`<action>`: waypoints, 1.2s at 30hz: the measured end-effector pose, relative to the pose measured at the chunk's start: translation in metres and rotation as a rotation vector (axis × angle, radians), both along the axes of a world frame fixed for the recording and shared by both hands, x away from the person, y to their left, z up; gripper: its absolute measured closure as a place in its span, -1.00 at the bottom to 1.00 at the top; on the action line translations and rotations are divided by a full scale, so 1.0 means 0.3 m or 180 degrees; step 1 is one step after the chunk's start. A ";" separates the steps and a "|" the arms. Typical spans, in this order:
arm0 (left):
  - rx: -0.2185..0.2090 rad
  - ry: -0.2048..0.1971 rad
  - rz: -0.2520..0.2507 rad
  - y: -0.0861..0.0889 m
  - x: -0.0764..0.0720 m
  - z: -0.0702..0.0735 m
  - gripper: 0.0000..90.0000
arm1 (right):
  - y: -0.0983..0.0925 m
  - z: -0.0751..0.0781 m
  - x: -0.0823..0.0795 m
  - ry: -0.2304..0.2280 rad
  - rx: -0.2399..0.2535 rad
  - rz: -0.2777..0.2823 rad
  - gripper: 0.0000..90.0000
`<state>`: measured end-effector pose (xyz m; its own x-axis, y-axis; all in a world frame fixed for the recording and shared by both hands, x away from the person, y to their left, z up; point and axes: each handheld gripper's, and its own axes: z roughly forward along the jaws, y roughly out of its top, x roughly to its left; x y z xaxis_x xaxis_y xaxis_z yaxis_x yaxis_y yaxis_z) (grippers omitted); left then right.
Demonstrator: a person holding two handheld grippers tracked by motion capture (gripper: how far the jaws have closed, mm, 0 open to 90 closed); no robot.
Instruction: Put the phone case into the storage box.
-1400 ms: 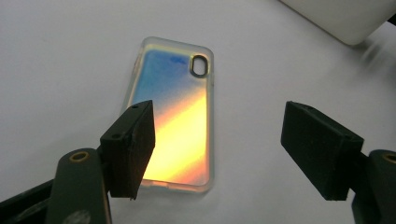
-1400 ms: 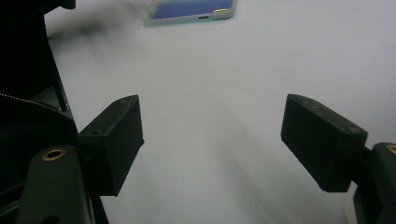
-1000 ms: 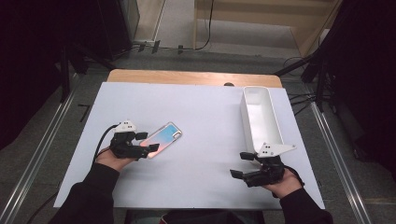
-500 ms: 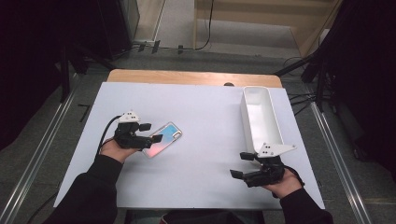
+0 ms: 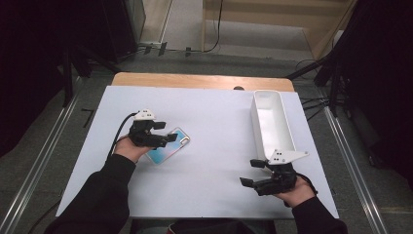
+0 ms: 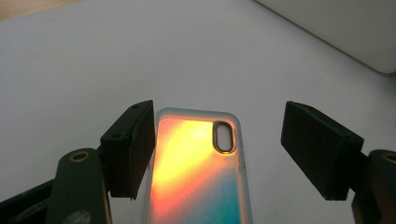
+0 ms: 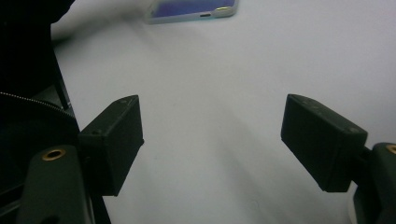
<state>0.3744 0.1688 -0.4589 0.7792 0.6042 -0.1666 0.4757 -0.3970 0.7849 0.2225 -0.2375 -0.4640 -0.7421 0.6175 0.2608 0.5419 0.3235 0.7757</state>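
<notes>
A phone case [image 5: 170, 148] with an orange-to-teal back and a camera cutout lies flat on the white table [image 5: 214, 112], left of centre. My left gripper [image 5: 168, 131] hovers over its near end, open. In the left gripper view the phone case [image 6: 196, 177] sits between the jaws of the left gripper [image 6: 219, 149]: the left pad is close against its edge, the right pad well clear. My right gripper [image 5: 247, 172] rests open near the front right with nothing in it. The right gripper [image 7: 212, 140] faces bare table, with the phone case [image 7: 191, 10] far off.
A long white bin [image 5: 270, 122] stands on the right side of the table, just beyond the right gripper; its wall [image 6: 336, 28] shows in the left gripper view. A wooden strip [image 5: 199, 80] runs along the table's far edge. Metal rails flank both sides.
My left hand has moved away from the person and slightly right, bringing its jaws over the phone case's end. The phone case and the right gripper have stayed put.
</notes>
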 end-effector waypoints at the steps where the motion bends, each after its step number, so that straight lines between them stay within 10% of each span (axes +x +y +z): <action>1: 0.0005 0.0024 0.0002 0.000 0.000 -0.003 -0.42 | -0.001 0.000 0.000 0.0000 0.0000 -0.0001 -0.56; 3: 0.0002 -0.0003 -0.0036 0.003 0.002 -0.007 -0.45 | -0.002 0.000 0.000 0.0002 -0.0003 0.0004 -0.56; 6: -0.0130 0.0015 -0.0045 0.008 0.009 -0.013 -1.00 | -0.001 0.000 0.000 -0.0006 -0.0002 0.0003 -0.56; 36: 0.0442 0.0060 -0.0028 -0.021 -0.003 -0.147 -1.00 | -0.004 0.000 -0.001 -0.0001 0.0009 0.0011 -0.56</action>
